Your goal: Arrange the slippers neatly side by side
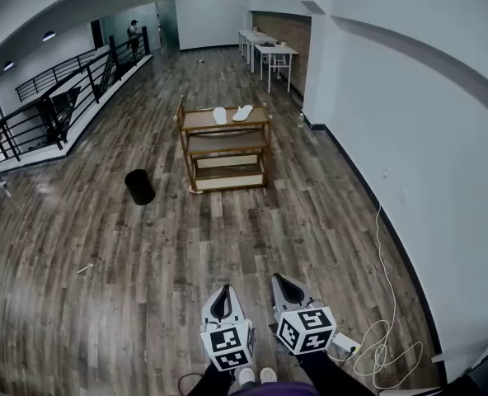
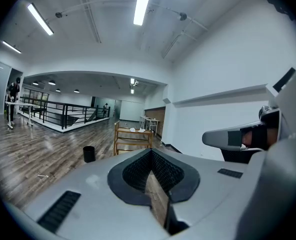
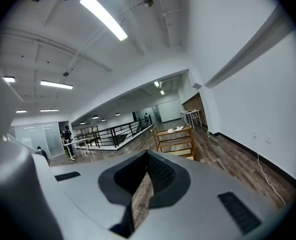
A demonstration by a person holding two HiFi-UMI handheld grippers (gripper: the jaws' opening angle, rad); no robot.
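Two white slippers point(image 1: 219, 115) point(image 1: 243, 113) lie on the top shelf of a wooden shelf cart point(image 1: 225, 123), far across the room. The right one is angled a little away from the left. In the gripper views they are small white shapes: slippers point(image 2: 133, 129), slippers point(image 3: 175, 129). My left gripper point(image 1: 223, 289) and right gripper point(image 1: 283, 280) hover low in front of me, side by side, well short of the cart. Both point toward it with black pads together and nothing held. Left gripper point(image 2: 150, 152) and right gripper point(image 3: 148, 154) show the same shut jaws.
A black bin point(image 1: 139, 186) stands on the wood floor left of the cart. A white cable point(image 1: 377, 341) coils by the right wall near my feet. White tables point(image 1: 270, 51) stand at the back. A black railing point(image 1: 54, 106) runs along the left.
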